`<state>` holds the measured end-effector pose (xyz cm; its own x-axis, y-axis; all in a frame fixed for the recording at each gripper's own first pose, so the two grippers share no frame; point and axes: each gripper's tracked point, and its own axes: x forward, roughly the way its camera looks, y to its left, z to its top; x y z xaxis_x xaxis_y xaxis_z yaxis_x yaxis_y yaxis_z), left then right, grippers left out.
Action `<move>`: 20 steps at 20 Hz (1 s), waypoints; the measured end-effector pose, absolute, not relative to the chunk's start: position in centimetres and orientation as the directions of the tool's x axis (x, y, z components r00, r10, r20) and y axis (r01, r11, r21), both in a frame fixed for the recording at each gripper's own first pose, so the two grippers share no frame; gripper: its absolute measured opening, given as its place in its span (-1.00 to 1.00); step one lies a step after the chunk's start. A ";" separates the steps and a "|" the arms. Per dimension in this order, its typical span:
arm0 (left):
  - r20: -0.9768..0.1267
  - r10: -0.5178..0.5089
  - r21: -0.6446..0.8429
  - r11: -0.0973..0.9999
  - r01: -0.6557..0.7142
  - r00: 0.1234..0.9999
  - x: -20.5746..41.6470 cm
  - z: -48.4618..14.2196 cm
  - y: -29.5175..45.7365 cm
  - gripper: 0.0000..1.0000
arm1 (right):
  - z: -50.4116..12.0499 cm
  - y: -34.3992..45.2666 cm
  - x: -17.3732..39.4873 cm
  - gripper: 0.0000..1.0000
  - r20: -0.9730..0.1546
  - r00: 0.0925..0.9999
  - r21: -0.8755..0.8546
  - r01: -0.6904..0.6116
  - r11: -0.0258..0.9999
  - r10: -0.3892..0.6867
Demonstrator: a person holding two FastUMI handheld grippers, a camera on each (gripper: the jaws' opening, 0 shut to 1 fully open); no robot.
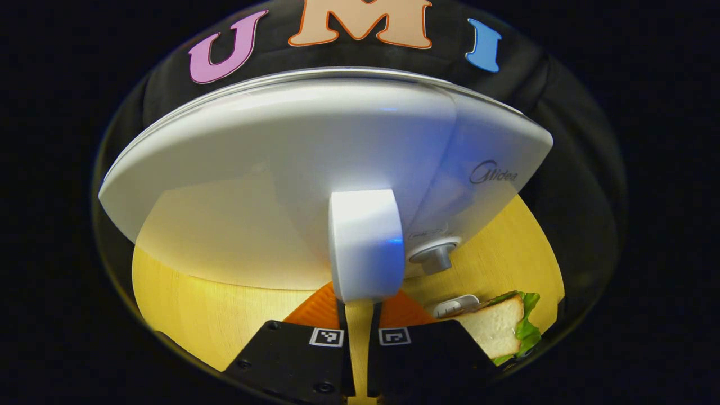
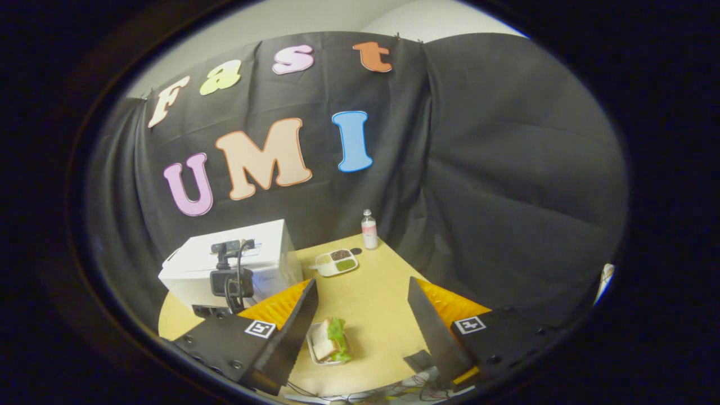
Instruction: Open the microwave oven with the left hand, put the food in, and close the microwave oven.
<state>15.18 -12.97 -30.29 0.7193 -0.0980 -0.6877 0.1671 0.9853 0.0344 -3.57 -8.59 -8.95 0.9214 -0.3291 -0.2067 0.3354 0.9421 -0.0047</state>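
Observation:
The white microwave [image 1: 270, 169] looms close ahead in the left gripper view. Its upright door handle [image 1: 365, 242] stands straight in front of me. My left gripper [image 1: 360, 306] has its fingers drawn close together at the handle's lower end, which covers their tips. A round knob [image 1: 433, 256] sits to the handle's right. The sandwich [image 1: 495, 326] with lettuce lies on the table at lower right. In the right gripper view, my right gripper [image 2: 363, 315] hangs open above the sandwich [image 2: 329, 340] in its small dish. The left gripper [image 2: 225, 281] is at the microwave's [image 2: 253, 247] front.
The round wooden table [image 2: 371, 298] carries a divided plate [image 2: 336, 261] of grains and a small bottle [image 2: 369, 229] near its far edge. Cables [image 2: 394, 388] lie at the table's near edge. Black cloth walls close in behind and to the right.

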 end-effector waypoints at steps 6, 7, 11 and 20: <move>-0.672 -0.119 0.019 0.984 0.177 0.731 15.0 -30.1 -13.1 -0.87 | -10.2 -8.8 -5.2 0.97 -0.240 0.914 -0.019 0.334 0.942 -0.328; -0.669 -0.119 0.015 0.985 0.173 0.733 15.1 -30.1 -13.1 -0.89 | -10.4 -8.9 -5.3 0.97 -0.243 0.912 -0.022 0.335 0.942 -0.330; -0.660 -0.109 0.017 0.987 0.161 0.743 15.0 -30.0 -13.1 -0.89 | -10.3 -9.7 -6.0 0.97 -0.239 0.908 -0.029 0.347 0.937 -0.344; -0.673 -0.127 0.000 0.985 0.171 0.729 9.0 -30.5 -11.5 -0.91 | -10.2 -10.8 -5.2 0.84 -0.246 0.915 -0.007 0.329 0.944 -0.320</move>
<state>9.03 -11.53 -30.52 0.7286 -0.1266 -0.6731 0.1710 0.9853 -0.0002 -5.21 -10.83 -10.20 0.9150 -0.3202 -0.2455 0.3286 0.9444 -0.0070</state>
